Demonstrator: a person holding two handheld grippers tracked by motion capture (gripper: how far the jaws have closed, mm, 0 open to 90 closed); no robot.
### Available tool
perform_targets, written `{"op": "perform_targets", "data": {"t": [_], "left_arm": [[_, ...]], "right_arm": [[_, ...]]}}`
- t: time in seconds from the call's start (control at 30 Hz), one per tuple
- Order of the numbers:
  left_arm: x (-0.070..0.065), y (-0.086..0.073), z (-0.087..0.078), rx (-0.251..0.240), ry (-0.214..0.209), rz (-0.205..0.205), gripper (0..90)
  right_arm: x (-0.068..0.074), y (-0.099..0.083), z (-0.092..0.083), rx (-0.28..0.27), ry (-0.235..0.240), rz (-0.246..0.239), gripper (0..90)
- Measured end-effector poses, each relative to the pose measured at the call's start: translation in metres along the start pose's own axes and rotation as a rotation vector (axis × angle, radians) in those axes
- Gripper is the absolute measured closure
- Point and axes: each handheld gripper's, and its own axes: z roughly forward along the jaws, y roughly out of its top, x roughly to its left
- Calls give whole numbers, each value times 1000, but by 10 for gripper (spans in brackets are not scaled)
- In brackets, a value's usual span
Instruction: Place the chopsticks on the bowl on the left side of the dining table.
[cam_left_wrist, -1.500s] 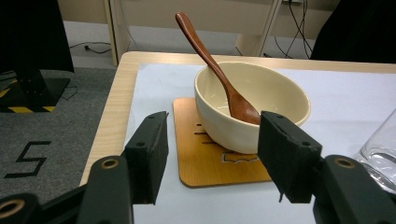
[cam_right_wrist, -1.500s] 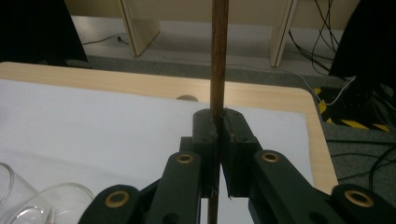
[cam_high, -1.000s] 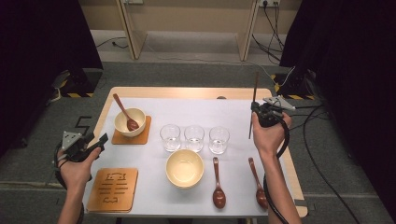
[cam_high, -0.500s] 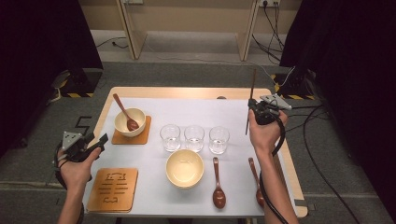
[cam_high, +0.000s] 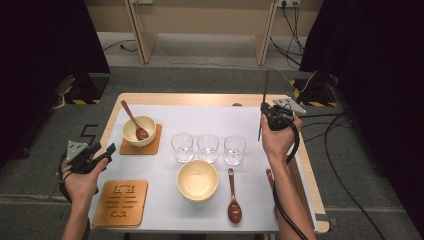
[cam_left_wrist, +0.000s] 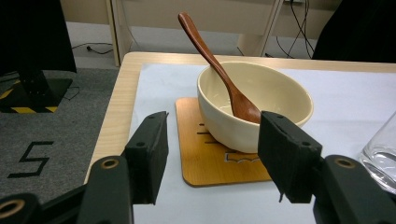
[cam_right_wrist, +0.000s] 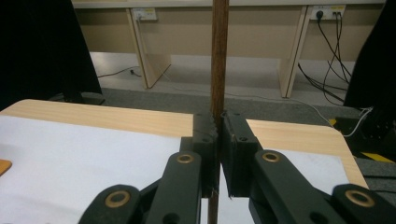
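Chopstick (cam_high: 265, 95) stands upright, pinched by the right gripper (cam_high: 272, 118) at the table's (cam_high: 210, 100) two o'clock, unplaced; left gripper (cam_left_wrist: 212, 154) spread, empty, nine o'clock.

Grey carpet floor (cam_high: 210, 80), beige wall (cam_right_wrist: 261, 32), dark curtains (cam_high: 45, 45).

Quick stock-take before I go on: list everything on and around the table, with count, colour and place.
stick: 1, dark brown, upright in the right gripper
bowls: 2, cream, one front centre, one on the rear-left coaster
spoons: 3, brown wood, one in the rear bowl, one right of the front bowl, one partly hidden by the right forearm
glasses: 3, clear, row at centre
coasters: 2, wooden, front left and under the rear bowl
table: 1, light wood, white mat on top
left gripper: black, open, off the table's left edge
right gripper: black, shut on the stick
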Motion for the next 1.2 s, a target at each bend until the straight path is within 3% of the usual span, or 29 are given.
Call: {"op": "perform_targets", "data": {"t": [1.2], "left_arm": [[1,1,-1,-4,-2,-5,424]], "right_arm": [[26,11,17,-49,27,-11,851]]}}
